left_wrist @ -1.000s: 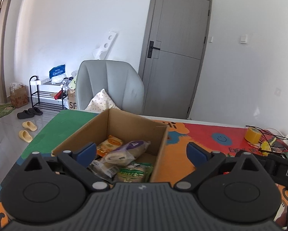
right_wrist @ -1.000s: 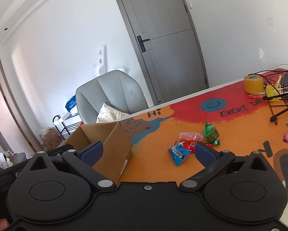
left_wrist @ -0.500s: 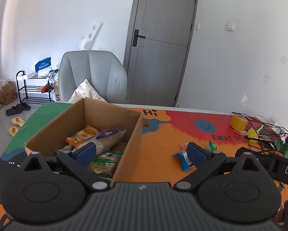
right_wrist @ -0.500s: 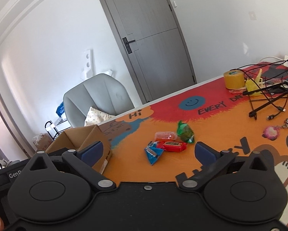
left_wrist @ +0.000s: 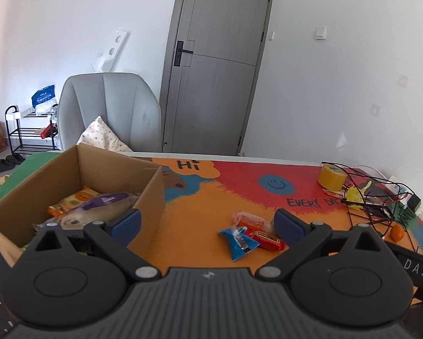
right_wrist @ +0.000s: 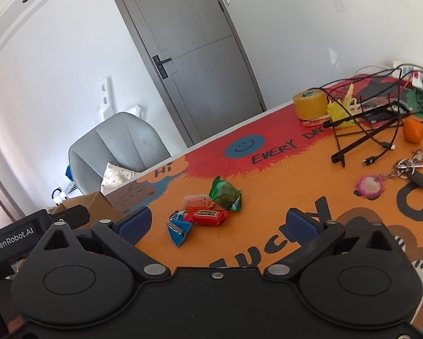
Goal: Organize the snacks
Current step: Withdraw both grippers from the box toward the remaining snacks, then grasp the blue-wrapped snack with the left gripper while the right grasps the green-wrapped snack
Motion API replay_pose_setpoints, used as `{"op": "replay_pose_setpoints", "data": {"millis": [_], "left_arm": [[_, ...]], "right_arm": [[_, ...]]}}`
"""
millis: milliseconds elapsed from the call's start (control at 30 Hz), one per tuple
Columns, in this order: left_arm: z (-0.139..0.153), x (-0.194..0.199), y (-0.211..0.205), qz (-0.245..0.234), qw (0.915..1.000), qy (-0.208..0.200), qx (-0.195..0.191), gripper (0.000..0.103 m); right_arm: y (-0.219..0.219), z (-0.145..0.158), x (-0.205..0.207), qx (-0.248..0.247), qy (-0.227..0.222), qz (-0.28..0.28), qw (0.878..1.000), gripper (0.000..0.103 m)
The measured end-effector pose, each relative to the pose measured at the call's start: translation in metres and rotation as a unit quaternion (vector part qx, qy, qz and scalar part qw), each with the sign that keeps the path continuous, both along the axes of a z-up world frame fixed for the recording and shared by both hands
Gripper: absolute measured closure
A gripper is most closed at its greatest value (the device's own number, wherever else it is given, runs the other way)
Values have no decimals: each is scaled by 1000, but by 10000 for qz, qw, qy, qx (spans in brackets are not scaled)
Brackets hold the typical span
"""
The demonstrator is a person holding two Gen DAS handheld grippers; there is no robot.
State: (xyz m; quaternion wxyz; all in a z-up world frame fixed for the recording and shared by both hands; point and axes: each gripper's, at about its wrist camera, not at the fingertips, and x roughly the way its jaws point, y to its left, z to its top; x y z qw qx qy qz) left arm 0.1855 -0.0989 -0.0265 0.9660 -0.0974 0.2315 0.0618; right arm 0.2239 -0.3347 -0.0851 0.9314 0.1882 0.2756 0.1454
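Observation:
A cardboard box (left_wrist: 152, 195) with several snack packs inside stands on the left of the table; its corner shows in the right wrist view (right_wrist: 98, 206). Loose snacks lie together on the orange mat: a blue packet (left_wrist: 238, 243) (right_wrist: 179, 227), a red bar (left_wrist: 266, 238) (right_wrist: 208, 216), an orange pack (left_wrist: 246, 219) (right_wrist: 197, 201) and a green packet (right_wrist: 225, 195). My left gripper (left_wrist: 207, 224) is open and empty, between the box and the snacks. My right gripper (right_wrist: 218, 223) is open and empty, just short of the snacks.
A yellow tape roll (left_wrist: 331, 177) (right_wrist: 308, 104), black wire racks and cables (right_wrist: 364, 130), an orange fruit (right_wrist: 413, 131) and keys with a pink charm (right_wrist: 371, 188) lie on the table's right. A grey chair (left_wrist: 109, 113) stands behind the table.
Both grippers have swung to the right, from the box toward the loose snacks. The snacks now lie between the fingers in both views. Both stay open.

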Motion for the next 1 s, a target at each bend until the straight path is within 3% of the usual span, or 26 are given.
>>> {"op": "replay_pose_setpoints", "data": {"millis": [333,633,1000], "left_arm": [[-14,35,-2,33,9996,237,-137,6],[-27,64,-1,116,9981,531,-289,19],[-42,96,-7,90,9960,822,-325,26]], "right_arm": [[-1,-14,30,55,87,-27,9999,1],[4,-21,57,150,232,44,9996,8],[11,-32,87,175,442,133,9988,14]]}}
